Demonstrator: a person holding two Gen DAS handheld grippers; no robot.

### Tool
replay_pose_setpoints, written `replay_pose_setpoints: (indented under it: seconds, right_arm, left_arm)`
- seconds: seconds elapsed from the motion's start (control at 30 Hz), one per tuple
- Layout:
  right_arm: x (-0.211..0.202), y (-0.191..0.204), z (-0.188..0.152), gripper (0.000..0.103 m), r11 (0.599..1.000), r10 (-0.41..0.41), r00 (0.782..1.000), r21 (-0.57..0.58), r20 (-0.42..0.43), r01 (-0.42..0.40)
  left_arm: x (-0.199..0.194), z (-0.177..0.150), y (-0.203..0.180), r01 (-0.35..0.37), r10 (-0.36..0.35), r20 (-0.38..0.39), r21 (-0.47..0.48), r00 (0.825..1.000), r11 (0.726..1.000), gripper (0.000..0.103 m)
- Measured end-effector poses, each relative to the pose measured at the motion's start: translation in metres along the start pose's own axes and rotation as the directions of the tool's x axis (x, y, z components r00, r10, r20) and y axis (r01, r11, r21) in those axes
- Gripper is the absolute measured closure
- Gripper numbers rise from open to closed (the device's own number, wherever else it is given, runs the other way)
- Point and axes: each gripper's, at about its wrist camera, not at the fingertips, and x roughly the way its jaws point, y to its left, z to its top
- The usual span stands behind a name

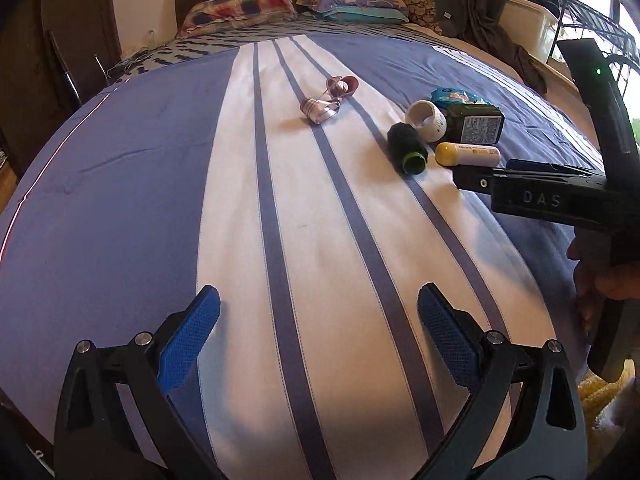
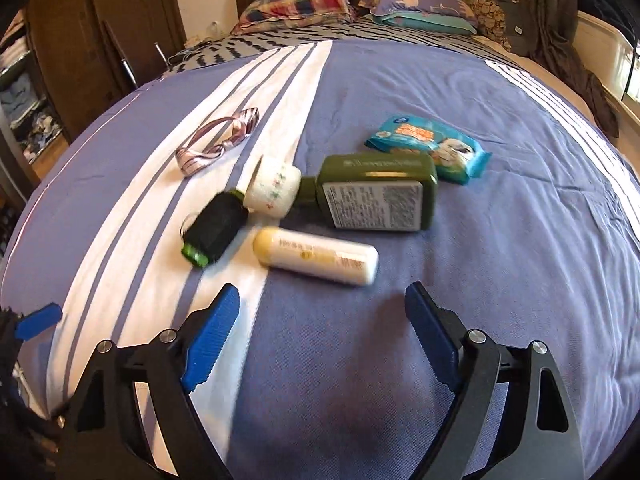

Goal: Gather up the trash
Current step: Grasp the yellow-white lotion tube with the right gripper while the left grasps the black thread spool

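Trash lies in a loose cluster on a bedspread [image 2: 500,240] of blue cloth with white bands and thin dark stripes. Nearest the right gripper [image 2: 322,316] is a white tube with a yellow cap [image 2: 316,258], lying on its side; it carries small print that is too blurred to read. Just left of it lies a black spool with green ends [image 2: 214,230], and touching that spool is a white roll with small coloured marks [image 2: 272,192]. A dark green bottle [image 2: 376,196] lies flat beside the roll, its neck touching it, its white back label facing up; the label holds dense lines of print and what may be a barcode, none of it legible, and raised lettering along the upper edge cannot be made out. A blue wipes packet [image 2: 430,148] rests against the far corner of the bottle, with orange and white graphics but no readable words. A loop of pink striped ribbon [image 2: 218,142] lies apart on the white band. The right gripper hovers short of the tube, blue fingers [image 2: 210,340] spread wide, nothing between them. The left gripper [image 1: 318,320] hangs over the striped band, well clear of the cluster, blue fingers [image 1: 188,336] likewise wide apart and empty. In the left view the body of the right gripper shows the raised letters "DAS", and a hand [image 1: 600,280] grips its handle. Pillows [image 2: 296,10] lie at the headboard.
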Motion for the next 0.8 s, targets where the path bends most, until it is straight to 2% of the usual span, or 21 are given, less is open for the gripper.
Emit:
replay_pose_setpoints:
  seconds: [0.2, 0.23, 0.3, 0.33, 0.53, 0.8]
  right_arm:
    - [0.015, 0.011, 0.014, 0.017, 1.000, -0.025, 1.000, -0.013, -0.018, 0.025]
    - [0.017, 0.012, 0.014, 0.019, 0.999, -0.032, 0.999, -0.018, -0.019, 0.032]
    - [0.017, 0.010, 0.014, 0.032, 0.999, -0.044, 0.999, -0.022, -0.014, 0.044]
    - [0.016, 0.008, 0.015, 0.034, 0.999, -0.042, 0.999, -0.023, -0.011, 0.041]
    - [0.007, -0.006, 0.012, 0.035, 0.999, 0.000, 1.000, -0.051, 0.007, 0.000]
    - [-0.020, -0.040, -0.001, 0.035, 0.999, -0.021, 0.998, -0.027, 0.061, 0.023]
  left_arm:
    - [0.011, 0.011, 0.000, 0.017, -0.017, 0.001, 0.011, 1.000, 1.000, 0.009]
    - [0.013, 0.013, 0.000, 0.019, -0.019, 0.000, 0.012, 1.000, 1.000, 0.009]
    - [0.017, 0.017, -0.001, 0.026, -0.026, -0.004, 0.014, 1.000, 1.000, 0.009]
    - [0.019, 0.020, -0.003, 0.030, -0.030, -0.005, 0.016, 1.000, 0.999, 0.009]
    - [0.029, 0.035, -0.015, 0.046, -0.046, -0.002, 0.036, 0.999, 0.998, 0.009]
    - [0.046, 0.065, -0.034, 0.075, -0.076, 0.017, 0.049, 0.997, 0.996, 0.010]
